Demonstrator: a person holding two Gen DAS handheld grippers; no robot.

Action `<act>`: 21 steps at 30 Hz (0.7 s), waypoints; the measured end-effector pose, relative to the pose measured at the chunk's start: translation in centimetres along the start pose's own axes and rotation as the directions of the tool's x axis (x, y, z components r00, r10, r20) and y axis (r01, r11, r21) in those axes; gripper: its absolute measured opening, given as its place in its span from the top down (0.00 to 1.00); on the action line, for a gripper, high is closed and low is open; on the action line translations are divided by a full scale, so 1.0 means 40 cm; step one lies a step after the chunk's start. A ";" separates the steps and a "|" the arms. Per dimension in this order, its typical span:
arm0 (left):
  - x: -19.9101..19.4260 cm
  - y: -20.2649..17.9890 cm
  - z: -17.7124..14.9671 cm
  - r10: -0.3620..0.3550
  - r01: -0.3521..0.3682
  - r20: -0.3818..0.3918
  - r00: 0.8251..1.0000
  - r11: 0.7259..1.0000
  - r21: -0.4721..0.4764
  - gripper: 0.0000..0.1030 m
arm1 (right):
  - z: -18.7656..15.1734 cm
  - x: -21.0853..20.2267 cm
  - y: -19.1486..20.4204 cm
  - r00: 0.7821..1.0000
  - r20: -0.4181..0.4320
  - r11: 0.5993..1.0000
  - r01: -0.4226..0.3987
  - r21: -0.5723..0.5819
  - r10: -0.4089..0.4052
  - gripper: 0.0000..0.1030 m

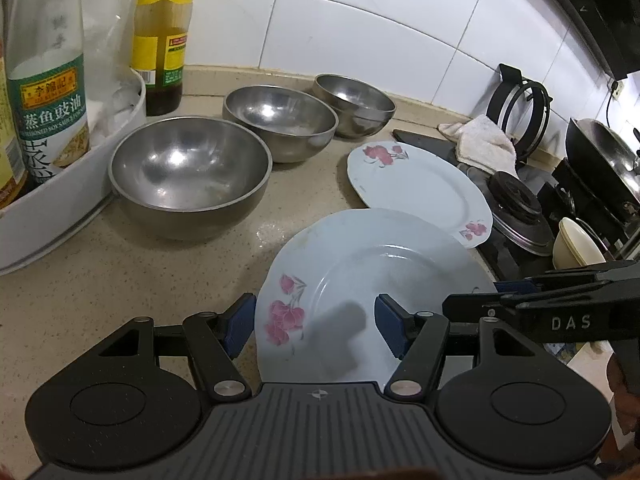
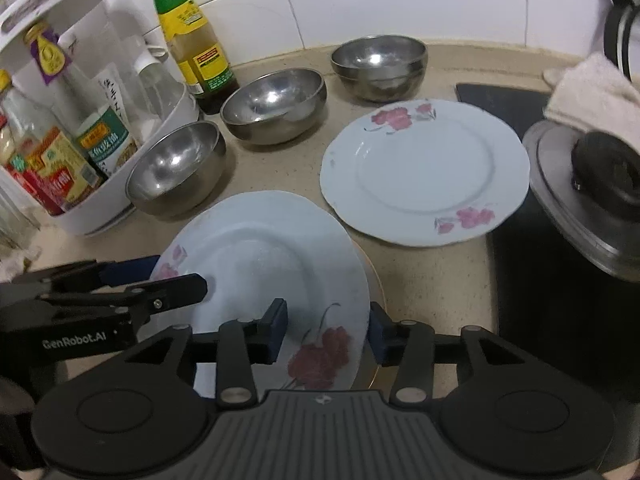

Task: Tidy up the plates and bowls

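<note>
A pale blue plate with pink flowers [image 1: 360,280] [image 2: 272,256] is tilted near the counter's front. My left gripper [image 1: 316,328] is open, its blue pads straddling the plate's left rim. My right gripper [image 2: 328,336] is open, its pads straddling the plate's right rim. Each gripper shows side-on in the other's view. Under the plate an edge of another dish [image 2: 374,276] shows. A second flowered plate [image 1: 420,190] [image 2: 424,172] lies flat behind. Three steel bowls [image 1: 188,176] [image 1: 280,120] [image 1: 354,104] stand in a row at the back; the far one looks like two stacked.
A white caddy [image 2: 100,208] with sauce bottles stands at the left, and a yellow-labelled bottle [image 1: 160,36] by the wall. At the right is a black stove [image 2: 560,272] with a pot lid [image 2: 592,196], a cloth [image 1: 484,140], a wok [image 1: 604,156] and a cream bowl [image 1: 576,248].
</note>
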State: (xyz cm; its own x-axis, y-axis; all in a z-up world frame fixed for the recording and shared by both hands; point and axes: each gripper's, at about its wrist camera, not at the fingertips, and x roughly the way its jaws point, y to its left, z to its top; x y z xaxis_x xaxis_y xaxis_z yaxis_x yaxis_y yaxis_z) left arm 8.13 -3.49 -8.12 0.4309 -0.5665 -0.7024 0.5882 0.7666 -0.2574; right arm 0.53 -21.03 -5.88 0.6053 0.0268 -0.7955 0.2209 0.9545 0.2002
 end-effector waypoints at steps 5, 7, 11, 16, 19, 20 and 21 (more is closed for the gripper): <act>-0.021 0.003 0.012 -0.007 0.006 0.042 0.999 1.000 0.012 0.33 | 0.005 -0.024 0.013 0.996 0.074 0.995 0.055 -0.083 -0.049 0.58; -0.028 0.002 0.021 -0.005 0.004 0.058 0.998 1.000 0.009 0.33 | 0.013 -0.030 0.010 0.996 0.079 0.996 0.037 -0.077 -0.031 0.58; -0.032 -0.015 0.045 -0.006 0.004 0.098 0.995 1.000 0.024 0.27 | 0.011 -0.025 -0.030 0.996 0.073 0.999 0.048 -0.022 -0.046 0.58; 0.034 -0.031 0.064 -0.005 0.002 0.054 0.999 0.999 0.049 0.25 | -0.005 -0.017 -0.080 0.997 0.069 0.999 0.029 0.041 -0.032 0.58; 0.075 -0.041 0.062 0.000 -0.001 0.010 1.000 0.998 0.057 0.27 | -0.022 0.011 -0.070 0.998 0.039 0.998 -0.046 0.042 0.044 0.55; 0.083 -0.045 0.059 0.009 -0.010 0.006 1.000 0.998 0.065 0.27 | -0.029 0.023 -0.062 0.997 0.027 0.997 -0.072 0.042 0.071 0.52; 0.087 -0.045 0.054 0.018 -0.017 -0.002 1.000 0.998 0.068 0.27 | -0.033 0.027 -0.057 0.997 0.032 0.997 -0.072 0.038 0.071 0.52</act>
State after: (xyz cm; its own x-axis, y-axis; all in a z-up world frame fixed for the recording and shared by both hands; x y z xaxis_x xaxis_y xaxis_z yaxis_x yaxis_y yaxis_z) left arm 10.06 -7.52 -8.67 0.4396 -0.5523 -0.7083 0.6257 0.7541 -0.1996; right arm -0.32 -22.80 -7.97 0.6437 0.0845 -0.7606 0.2056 0.9383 0.2782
